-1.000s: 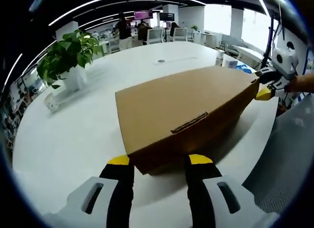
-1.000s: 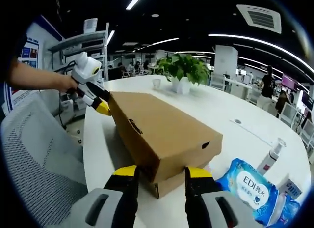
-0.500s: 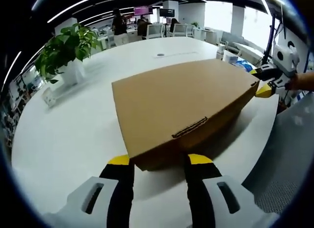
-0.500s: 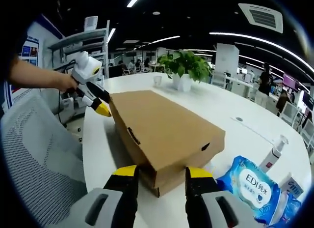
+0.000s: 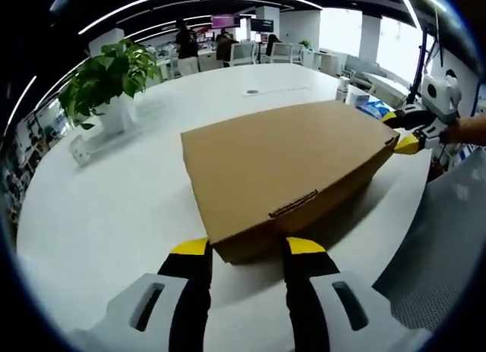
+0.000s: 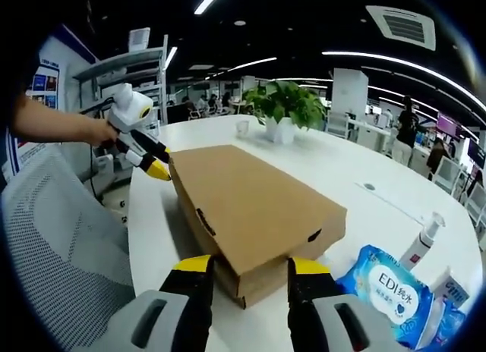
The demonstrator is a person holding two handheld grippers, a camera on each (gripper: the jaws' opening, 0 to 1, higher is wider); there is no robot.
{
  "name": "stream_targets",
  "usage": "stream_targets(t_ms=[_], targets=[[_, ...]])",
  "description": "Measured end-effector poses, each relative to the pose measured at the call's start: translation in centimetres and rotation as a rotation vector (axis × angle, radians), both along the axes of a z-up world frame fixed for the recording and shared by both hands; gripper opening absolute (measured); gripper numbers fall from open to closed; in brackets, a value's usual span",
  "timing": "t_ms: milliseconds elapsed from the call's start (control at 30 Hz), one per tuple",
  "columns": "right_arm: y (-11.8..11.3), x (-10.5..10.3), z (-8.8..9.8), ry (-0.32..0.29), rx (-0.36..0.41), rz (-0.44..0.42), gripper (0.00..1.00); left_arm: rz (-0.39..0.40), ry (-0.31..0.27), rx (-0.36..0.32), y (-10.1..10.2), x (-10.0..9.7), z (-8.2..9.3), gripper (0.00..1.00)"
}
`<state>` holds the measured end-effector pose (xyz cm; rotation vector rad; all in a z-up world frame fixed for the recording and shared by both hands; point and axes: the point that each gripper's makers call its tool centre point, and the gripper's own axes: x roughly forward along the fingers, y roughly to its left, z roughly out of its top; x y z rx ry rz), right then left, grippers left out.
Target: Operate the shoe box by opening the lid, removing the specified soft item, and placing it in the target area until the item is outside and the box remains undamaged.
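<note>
A brown cardboard shoe box (image 5: 281, 166) lies on the white round table (image 5: 99, 215) with its lid down. My left gripper (image 5: 247, 248) is open, and one low corner of the box sits between its yellow tips. My right gripper (image 6: 251, 265) is open too, straddling the opposite end of the box (image 6: 250, 204). In the left gripper view the right gripper (image 5: 406, 132) reaches the box's far corner. In the right gripper view the left gripper (image 6: 148, 158), held by a hand, touches the far corner. The box's contents are hidden.
A potted plant (image 5: 106, 83) stands on the table beyond the box. A blue pack of wet wipes (image 6: 387, 291) and a small spray bottle (image 6: 421, 242) lie near the right gripper. A grey mesh chair (image 6: 53, 238) is at the table's edge. People sit at far desks.
The lid's side looked lifted and tilted a second ago; now it sits lower and flatter on the box. Both grippers stay at the box's ends, with small camera shifts.
</note>
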<state>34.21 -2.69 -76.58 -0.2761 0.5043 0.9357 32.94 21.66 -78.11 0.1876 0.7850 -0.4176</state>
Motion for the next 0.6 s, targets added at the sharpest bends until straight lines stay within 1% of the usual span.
stream_targets(t_ms=[167,367,600], targets=[[0.0,-0.1,-0.3,0.006,-0.002,-0.007,0.35,0.017,0.001,-0.016,0.0,0.0,-0.3,0.38],[0.0,0.0,-0.8,0.013,-0.009,-0.004,0.35,0.021,0.006,-0.013,0.0,0.0,-0.5,0.38],[-0.4,0.6,-1.2,0.014,-0.027,-0.005,0.35,0.028,0.017,-0.017,-0.4,0.5,-1.0,0.37]])
